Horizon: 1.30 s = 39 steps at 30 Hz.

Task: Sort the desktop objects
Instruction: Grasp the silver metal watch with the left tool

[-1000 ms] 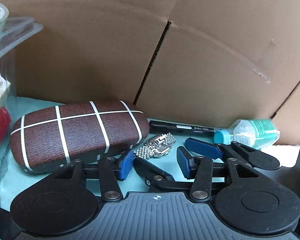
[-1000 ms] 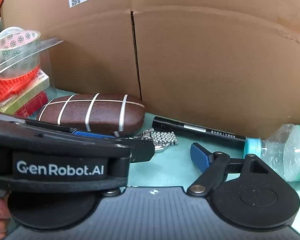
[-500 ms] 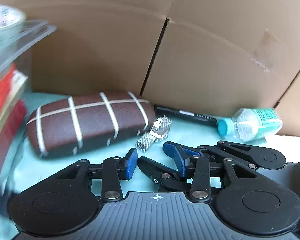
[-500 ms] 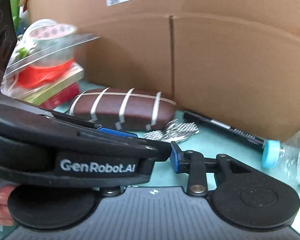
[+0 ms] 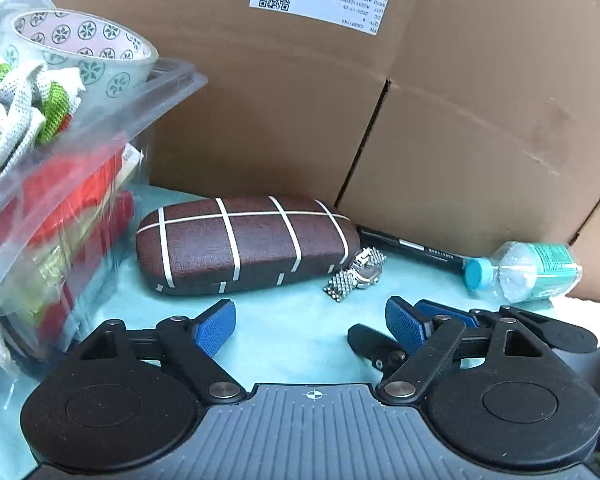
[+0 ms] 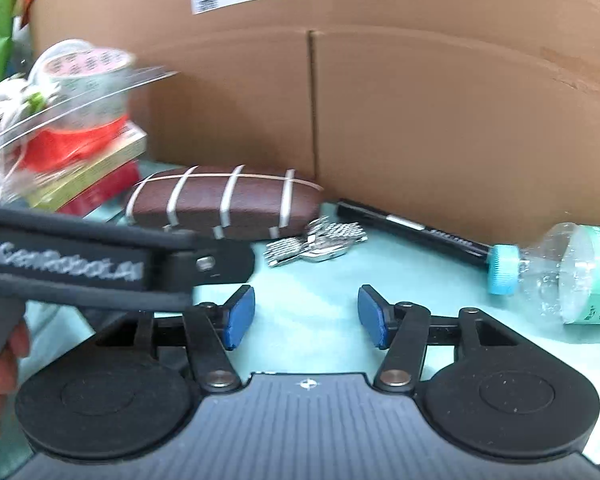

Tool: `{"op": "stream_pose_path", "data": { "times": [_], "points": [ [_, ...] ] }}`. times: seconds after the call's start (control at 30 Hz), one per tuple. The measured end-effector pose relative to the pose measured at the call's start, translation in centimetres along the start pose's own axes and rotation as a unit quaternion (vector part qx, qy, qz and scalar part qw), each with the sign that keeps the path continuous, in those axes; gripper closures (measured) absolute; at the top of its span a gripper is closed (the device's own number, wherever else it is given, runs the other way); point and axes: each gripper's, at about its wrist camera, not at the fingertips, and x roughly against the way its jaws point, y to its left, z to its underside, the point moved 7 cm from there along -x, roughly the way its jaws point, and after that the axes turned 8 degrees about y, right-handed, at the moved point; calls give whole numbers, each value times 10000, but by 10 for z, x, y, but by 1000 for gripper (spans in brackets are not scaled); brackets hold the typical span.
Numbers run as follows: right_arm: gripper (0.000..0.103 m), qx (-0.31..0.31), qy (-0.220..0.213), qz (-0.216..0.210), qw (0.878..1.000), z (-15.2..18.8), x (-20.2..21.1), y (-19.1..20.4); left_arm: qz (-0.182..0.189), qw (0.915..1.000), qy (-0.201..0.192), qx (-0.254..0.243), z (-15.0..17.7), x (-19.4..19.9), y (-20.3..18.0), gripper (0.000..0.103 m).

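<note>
Brown corrugated cardboard wall (image 5: 440,128) closes off the back of the pale teal surface (image 5: 300,320). Clear plastic storage bin (image 5: 52,208) stands at left, holding red and yellow packs, with a patterned tape roll (image 5: 80,48) on its lid.

Brown hard-shell glasses case with white grid lines (image 5: 244,244) lies flat near the wall, just right of the bin. Judged rigid, light, slightly textured; best taken across its short width near the middle.

Clear plastic bottle with teal label and blue cap (image 5: 528,268) lies on its side at right. Thin-walled, likely to roll and dent; take hold at the body, gently.

Black marker pen (image 5: 412,248) lies along the wall foot, one end at the bottle cap, the other just behind the case.

Silver mesh-band wristwatch (image 5: 356,274) sits touching or just beside the case's right end. Floppy band, slippery metal; pinch at the watch head.

Left gripper (image 5: 312,324): released, blue pads wide apart, empty, short of the watch. Right gripper (image 6: 306,316): released, empty, also facing the watch.
</note>
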Motion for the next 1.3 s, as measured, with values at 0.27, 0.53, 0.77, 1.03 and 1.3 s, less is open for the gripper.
{"op": "stream_pose_path", "data": {
  "times": [0.27,0.53,0.77,1.03,1.3],
  "points": [
    [26,245,23,-152,9996,-20,-23,-5,-201,9993,-278,118,-7,3,10,13],
    [29,472,67,-462,9978,-31,-34,-3,-180,9989,-393,186,-13,6,14,10],
    [30,963,88,-962,9907,-9,-11,26,203,9997,42,-102,-5,6,3,16],
    [30,949,100,-986,9905,25,27,45,549,9957,551,-507,21,9,-6,40],
    [29,734,42,-652,9952,48,49,60,651,9907,715,-955,41,28,-21,54]
  ]
}}
